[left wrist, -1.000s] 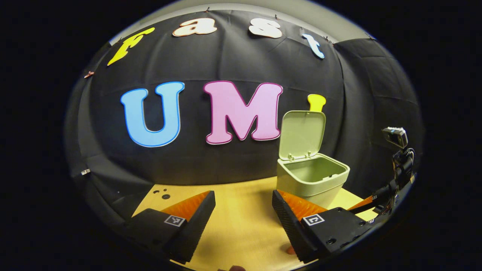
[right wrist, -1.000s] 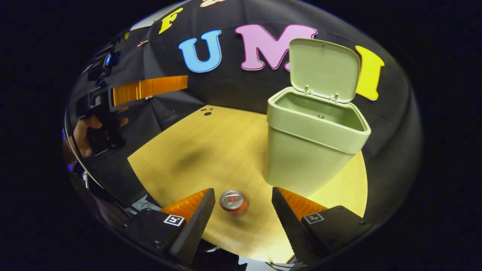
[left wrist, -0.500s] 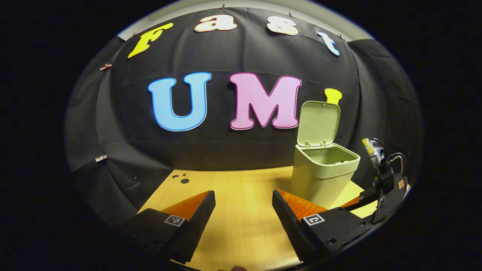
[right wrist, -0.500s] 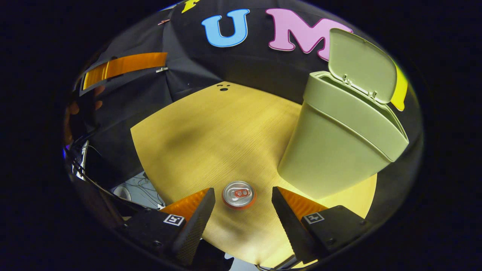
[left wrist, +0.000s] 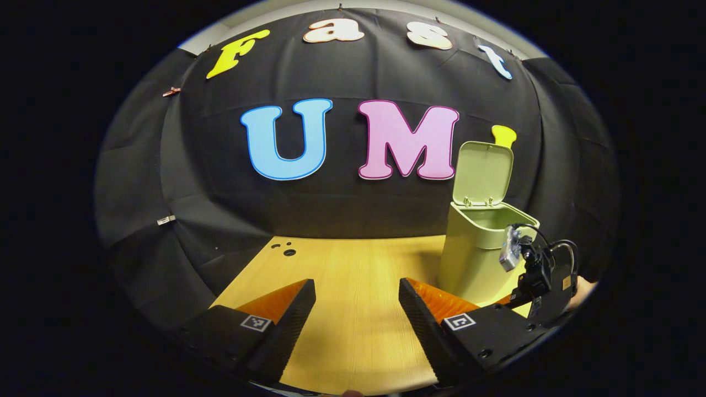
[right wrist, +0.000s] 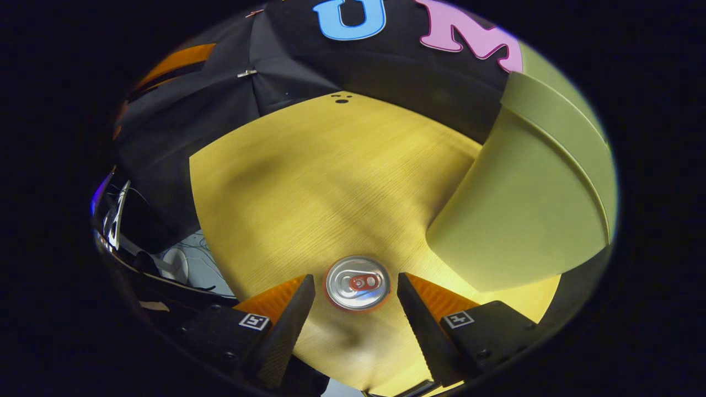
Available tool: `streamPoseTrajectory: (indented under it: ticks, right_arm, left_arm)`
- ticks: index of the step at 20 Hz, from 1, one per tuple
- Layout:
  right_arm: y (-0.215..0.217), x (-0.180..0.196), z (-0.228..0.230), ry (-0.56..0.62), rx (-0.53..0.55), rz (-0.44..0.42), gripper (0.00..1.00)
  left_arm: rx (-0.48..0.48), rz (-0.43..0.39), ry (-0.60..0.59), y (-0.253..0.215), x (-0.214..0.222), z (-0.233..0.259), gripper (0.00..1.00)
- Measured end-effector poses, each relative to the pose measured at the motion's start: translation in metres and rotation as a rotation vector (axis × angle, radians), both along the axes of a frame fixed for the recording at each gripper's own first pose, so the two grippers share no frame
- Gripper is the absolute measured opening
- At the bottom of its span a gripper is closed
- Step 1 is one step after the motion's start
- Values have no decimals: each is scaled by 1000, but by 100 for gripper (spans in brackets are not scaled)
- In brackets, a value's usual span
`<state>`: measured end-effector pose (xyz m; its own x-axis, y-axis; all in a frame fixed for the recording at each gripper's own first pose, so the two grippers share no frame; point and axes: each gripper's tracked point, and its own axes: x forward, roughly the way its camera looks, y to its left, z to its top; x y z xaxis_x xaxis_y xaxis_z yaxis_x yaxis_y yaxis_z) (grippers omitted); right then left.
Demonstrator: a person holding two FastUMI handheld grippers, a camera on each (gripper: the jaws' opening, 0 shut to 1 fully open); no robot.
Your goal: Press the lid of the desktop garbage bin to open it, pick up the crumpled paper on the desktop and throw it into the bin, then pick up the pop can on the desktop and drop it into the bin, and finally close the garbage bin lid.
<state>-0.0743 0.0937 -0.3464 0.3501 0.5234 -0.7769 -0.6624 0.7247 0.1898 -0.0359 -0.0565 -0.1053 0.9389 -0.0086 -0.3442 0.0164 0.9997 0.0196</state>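
On the wooden desktop, centre your wide-open right gripper around the upright pop can (left gripper also wide, empty) before closing.

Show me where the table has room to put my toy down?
The table is bare from the small holes at the back down to the can, left of the bin. It's crowded where the right gripper sits around the can, beside the bin.
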Motion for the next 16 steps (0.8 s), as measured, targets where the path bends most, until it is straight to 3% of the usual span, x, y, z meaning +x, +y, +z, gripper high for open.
streamPoseTrajectory:
  ticks: [6, 8, 10, 16]
  right_arm:
    - [1, 3, -9, 6, -8, -4, 99]
    - [2, 0, -12, 22, -1, 12, 96]
    - [3, -2, -11, 50, 5, 28, 87]
    - [4, -2, -1, 42, 23, 44, 86]
  left_arm:
    - [5, -5, 5, 0, 2, 0, 97]
    - [5, -11, 5, -1, 2, 0, 97]
    - [8, -15, 6, -2, 2, -1, 97]
    - [4, -25, 9, -3, 8, -2, 98]
